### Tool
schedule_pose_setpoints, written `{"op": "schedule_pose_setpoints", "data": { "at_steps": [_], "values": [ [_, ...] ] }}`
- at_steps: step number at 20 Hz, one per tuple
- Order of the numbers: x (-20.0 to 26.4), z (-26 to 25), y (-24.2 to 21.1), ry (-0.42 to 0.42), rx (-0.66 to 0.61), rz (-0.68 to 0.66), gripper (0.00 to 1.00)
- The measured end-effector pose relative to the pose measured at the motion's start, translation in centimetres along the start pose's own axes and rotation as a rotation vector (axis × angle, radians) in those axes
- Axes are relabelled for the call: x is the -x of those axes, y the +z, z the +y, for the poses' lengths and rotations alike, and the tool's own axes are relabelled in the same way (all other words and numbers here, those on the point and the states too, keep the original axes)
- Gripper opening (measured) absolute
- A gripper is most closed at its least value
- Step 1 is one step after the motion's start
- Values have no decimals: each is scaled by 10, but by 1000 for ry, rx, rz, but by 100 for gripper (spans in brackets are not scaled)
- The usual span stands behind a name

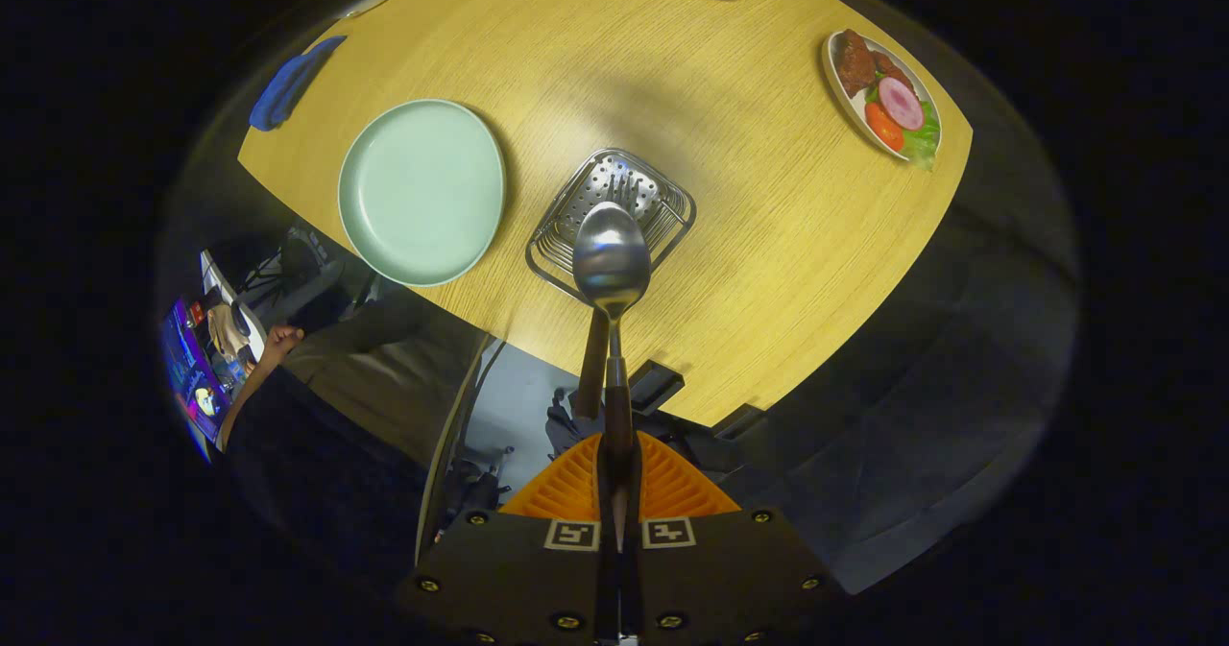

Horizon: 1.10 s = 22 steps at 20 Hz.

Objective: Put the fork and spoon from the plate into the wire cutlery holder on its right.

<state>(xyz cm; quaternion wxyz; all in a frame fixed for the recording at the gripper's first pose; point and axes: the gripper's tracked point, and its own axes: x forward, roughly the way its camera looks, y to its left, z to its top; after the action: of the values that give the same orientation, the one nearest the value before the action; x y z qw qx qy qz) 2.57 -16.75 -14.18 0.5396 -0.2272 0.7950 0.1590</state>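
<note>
1. The gripper fingers clamp the spoon by its handle.
2. The spoon runs straight ahead of the fingers, bowl foremost, over the wire cutlery holder, where the fork already stands.

Tabletop was light wood grain, lit pretty bright across the middle. Past its near edge the floor looked dark grey, with a glowing screen off the near-left corner.
</note>
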Motion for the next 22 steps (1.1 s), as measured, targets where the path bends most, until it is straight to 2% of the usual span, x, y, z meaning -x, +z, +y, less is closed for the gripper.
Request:
{"op": "schedule_pose_setpoints", "data": {
  "at_steps": [9,14,17,22],
  "values": [
    [-17,-11,37,-57,51,130,2],
    [-23,-10,57,-61,34,129,2],
    [-26,-8,64,-48,24,122,9],
    [-17,-10,66,-51,16,89,12]
  ]
}}
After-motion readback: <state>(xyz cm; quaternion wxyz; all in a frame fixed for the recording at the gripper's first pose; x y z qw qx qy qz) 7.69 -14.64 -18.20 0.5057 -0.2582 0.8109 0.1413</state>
